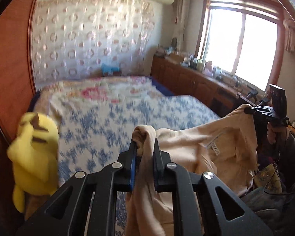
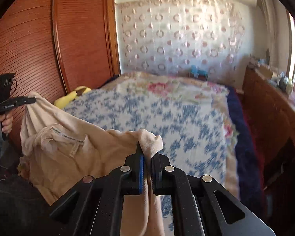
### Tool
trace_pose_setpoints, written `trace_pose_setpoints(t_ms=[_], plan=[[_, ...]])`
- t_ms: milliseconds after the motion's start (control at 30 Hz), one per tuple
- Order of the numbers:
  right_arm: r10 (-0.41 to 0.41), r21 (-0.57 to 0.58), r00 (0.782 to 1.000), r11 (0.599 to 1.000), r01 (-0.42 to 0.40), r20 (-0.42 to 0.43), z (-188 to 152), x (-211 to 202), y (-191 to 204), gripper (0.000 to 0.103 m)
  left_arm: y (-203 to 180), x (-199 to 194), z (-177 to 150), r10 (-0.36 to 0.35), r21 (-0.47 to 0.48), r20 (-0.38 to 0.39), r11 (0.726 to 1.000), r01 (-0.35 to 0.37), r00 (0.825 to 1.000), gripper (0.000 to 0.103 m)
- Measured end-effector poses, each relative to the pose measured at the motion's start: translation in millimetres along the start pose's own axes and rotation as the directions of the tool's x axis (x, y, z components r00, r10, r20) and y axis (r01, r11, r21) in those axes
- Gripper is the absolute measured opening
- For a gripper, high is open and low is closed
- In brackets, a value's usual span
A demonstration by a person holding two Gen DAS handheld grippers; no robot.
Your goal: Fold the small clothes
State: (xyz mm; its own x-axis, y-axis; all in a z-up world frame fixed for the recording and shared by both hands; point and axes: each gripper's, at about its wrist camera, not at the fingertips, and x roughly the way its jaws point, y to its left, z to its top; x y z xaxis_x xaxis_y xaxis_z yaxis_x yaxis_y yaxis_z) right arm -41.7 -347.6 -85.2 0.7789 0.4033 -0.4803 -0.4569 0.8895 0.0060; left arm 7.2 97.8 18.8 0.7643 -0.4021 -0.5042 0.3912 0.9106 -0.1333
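Observation:
A cream-coloured garment [image 1: 210,145] hangs in the air above the bed, stretched between both grippers, with a white care label [image 1: 213,142] showing. My left gripper [image 1: 145,143] is shut on a bunched corner of the garment. My right gripper [image 2: 147,149] is shut on the opposite corner of the cream garment [image 2: 84,153]. In the left wrist view the right gripper [image 1: 247,110] appears at the far right, pinching the cloth's upper edge. The right wrist view shows the left gripper [image 2: 32,100] at the far left, held by a hand [image 2: 6,124].
Below lies a bed with a blue-and-white patterned cover [image 1: 116,118]. A yellow plush toy [image 1: 32,153] sits at the bed's left edge beside a wooden wardrobe [image 2: 49,45]. A wooden cabinet [image 1: 196,82] crowded with small items runs under the window [image 1: 240,45] on the right.

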Motion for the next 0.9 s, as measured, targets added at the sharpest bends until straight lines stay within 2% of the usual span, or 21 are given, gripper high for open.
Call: trace_pose_setpoints(t_ms=[100, 233, 367, 400, 467, 500, 667, 900], plan=[[-0.005, -0.026, 0.996, 1.000, 0.008, 0.090, 25, -46, 6, 0.005, -9, -38, 25, 0.001, 0.016, 0.109, 1.000, -0.003, 0.994, 0.014], [-0.022, -0.064, 0.978, 0.997, 0.036, 0.207, 55, -106, 14, 0.005, -21, -76, 51, 0.011, 0.046, 0.218, 0.999, -0.022, 0.976, 0.014], [-0.034, -0.126, 0.957, 0.989, 0.073, 0.287, 85, -151, 26, 0.005, -28, -108, 80, 0.025, 0.074, 0.312, 0.996, -0.051, 0.950, 0.014], [-0.044, -0.143, 0.950, 0.985, 0.092, 0.308, 92, -161, 30, 0.005, -28, -119, 89, 0.036, 0.074, 0.349, 0.995, -0.066, 0.936, 0.014], [-0.047, -0.166, 0.938, 0.980, 0.110, 0.343, 104, -179, 36, 0.005, -27, -132, 100, 0.034, 0.078, 0.381, 0.995, -0.069, 0.924, 0.014], [-0.050, -0.176, 0.932, 0.977, 0.120, 0.359, 108, -186, 39, 0.005, -26, -141, 108, 0.041, 0.080, 0.408, 0.994, -0.081, 0.912, 0.014], [-0.059, -0.199, 0.910, 0.968, 0.153, 0.411, 126, -208, 46, 0.005, -22, -159, 128, 0.067, 0.090, 0.462, 0.988, -0.122, 0.885, 0.014], [-0.056, -0.191, 0.893, 0.969, 0.156, 0.446, 133, -208, 43, 0.005, -15, -159, 138, 0.103, 0.089, 0.484, 0.982, -0.166, 0.869, 0.014]])
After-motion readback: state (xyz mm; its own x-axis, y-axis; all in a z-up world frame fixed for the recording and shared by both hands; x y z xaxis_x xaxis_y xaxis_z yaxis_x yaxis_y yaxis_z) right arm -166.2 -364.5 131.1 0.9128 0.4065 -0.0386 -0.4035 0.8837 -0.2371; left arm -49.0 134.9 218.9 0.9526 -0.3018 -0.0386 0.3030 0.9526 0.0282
